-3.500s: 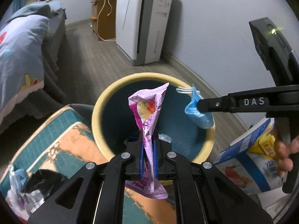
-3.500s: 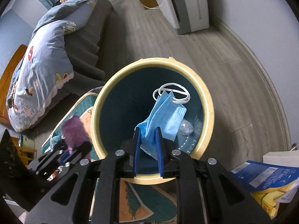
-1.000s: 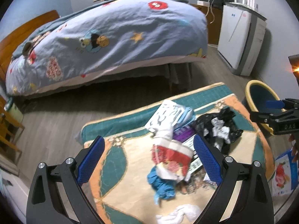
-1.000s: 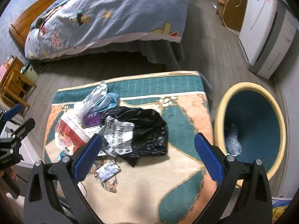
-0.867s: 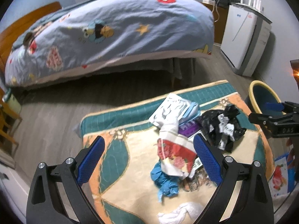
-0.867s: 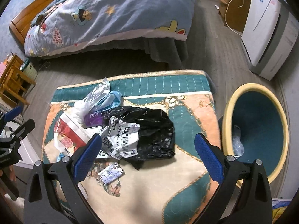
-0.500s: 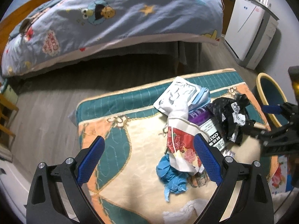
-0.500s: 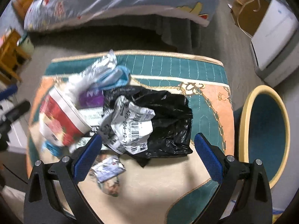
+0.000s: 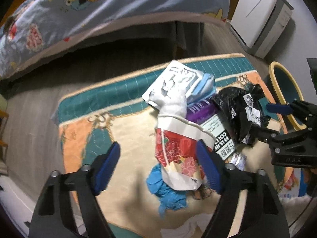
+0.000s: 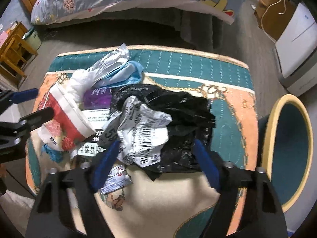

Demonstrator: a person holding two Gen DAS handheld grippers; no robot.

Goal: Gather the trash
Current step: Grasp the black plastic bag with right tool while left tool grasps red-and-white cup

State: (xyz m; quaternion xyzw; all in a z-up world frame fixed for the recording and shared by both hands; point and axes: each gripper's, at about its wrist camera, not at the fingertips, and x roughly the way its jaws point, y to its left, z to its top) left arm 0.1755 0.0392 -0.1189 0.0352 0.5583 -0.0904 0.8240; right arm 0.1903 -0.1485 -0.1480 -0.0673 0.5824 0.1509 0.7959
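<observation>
A pile of trash lies on a patterned rug (image 9: 122, 130). My left gripper (image 9: 158, 166) is open and empty, low over a red-and-white floral carton (image 9: 178, 150) and a crumpled blue glove (image 9: 168, 192). My right gripper (image 10: 156, 158) is open and empty, its jaws straddling a black plastic bag (image 10: 178, 107) with a white barcode label (image 10: 142, 136). The carton (image 10: 65, 117) also shows in the right wrist view. A yellow-rimmed teal bin (image 10: 287, 148) stands to the right of the rug; it also shows in the left wrist view (image 9: 285, 87).
A bed with a blue cartoon duvet (image 9: 99, 6) overhangs the floor behind the rug. A white air purifier (image 10: 297, 45) stands by the wall. A white pouch (image 9: 174, 85), blue mask (image 10: 126, 73) and purple packet (image 10: 97, 99) lie in the pile. Small wooden furniture (image 10: 13, 49) sits far left.
Both grippers dropped the wrapper and mask at the bin, opened, swung back to the rug, and have come down closer over the trash pile.
</observation>
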